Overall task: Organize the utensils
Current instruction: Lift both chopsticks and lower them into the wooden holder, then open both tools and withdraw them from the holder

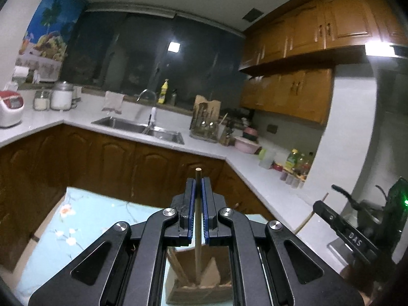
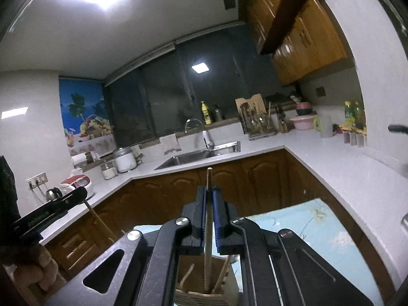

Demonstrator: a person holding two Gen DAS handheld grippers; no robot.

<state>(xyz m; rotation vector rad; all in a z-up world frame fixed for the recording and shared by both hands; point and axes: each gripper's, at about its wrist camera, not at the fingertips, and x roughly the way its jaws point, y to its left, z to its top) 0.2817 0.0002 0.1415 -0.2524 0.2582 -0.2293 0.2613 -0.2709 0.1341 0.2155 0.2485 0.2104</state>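
Note:
My left gripper [image 1: 198, 182] is shut on a wooden chopstick [image 1: 197, 229] that stands upright, its lower end inside a wooden utensil holder [image 1: 199, 290] below the gripper. My right gripper [image 2: 209, 191] is shut on another chopstick [image 2: 207, 242], also upright, with its lower end in the same wooden holder [image 2: 201, 295]. Other sticks [image 2: 187, 276] lean inside the holder. The right gripper shows at the right of the left wrist view [image 1: 339, 219], the left gripper at the left of the right wrist view [image 2: 48, 211], each with its stick.
The holder stands on a light blue floral cloth [image 1: 76, 219] over a table. Beyond are brown cabinets, a white L-shaped counter [image 1: 204, 150] with a sink [image 1: 140, 127], a utensil rack [image 1: 205, 125], jars [image 1: 61, 97], a rice cooker [image 1: 10, 107] and bottles [image 1: 295, 160].

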